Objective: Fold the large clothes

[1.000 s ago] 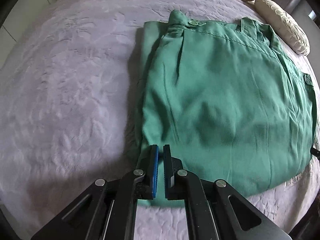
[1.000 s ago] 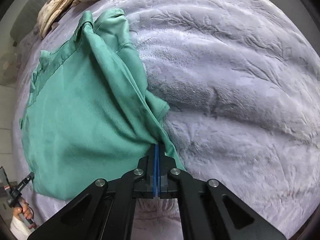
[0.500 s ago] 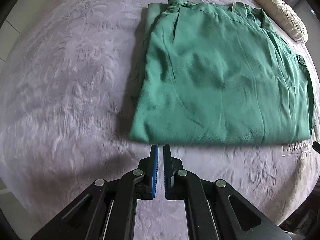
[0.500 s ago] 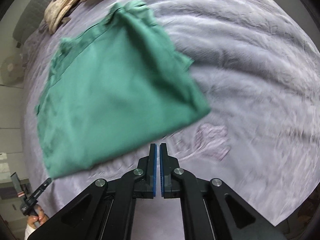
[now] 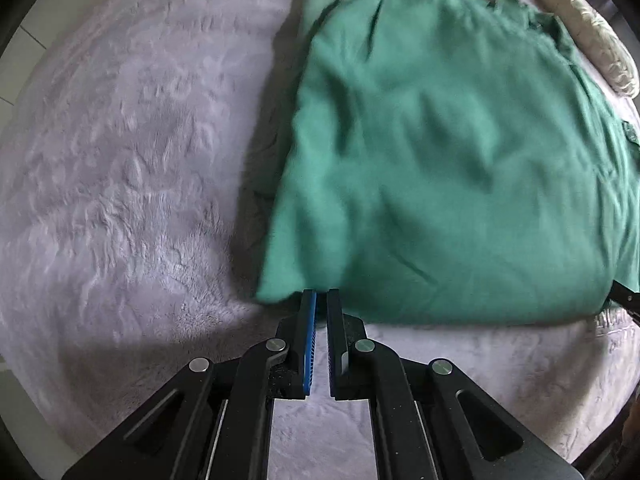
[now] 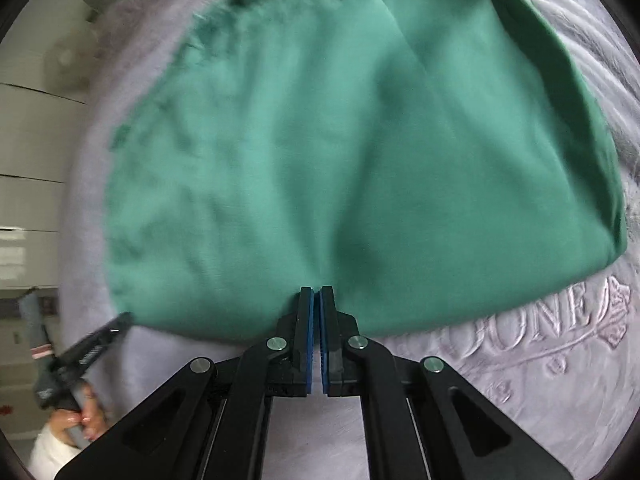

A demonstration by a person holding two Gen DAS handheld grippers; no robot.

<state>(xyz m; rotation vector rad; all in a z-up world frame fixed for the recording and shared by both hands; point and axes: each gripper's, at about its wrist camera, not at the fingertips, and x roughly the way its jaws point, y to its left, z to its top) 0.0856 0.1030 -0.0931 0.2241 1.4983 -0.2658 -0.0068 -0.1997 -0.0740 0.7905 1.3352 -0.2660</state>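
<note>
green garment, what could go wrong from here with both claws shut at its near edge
1. The left claw and right claw are both shut with no cloth visibly between the pads; they would likely need to open before regripping, or they may just push the garment and rumple the near fold.
2. The left side shows stacked layers; a shallow pinch could lift only the top one and undo the fold.
3. The fuzzy blanket may drag on the cloth if it is slid.

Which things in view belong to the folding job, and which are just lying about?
Part of the job:
- folded green fabric garment, lying on the bed
- left gripper, shut and empty
- right gripper, shut and empty

Just lying about:
- pale lilac plush bedspread underneath
- cream patterned pillow at the far edge
</note>
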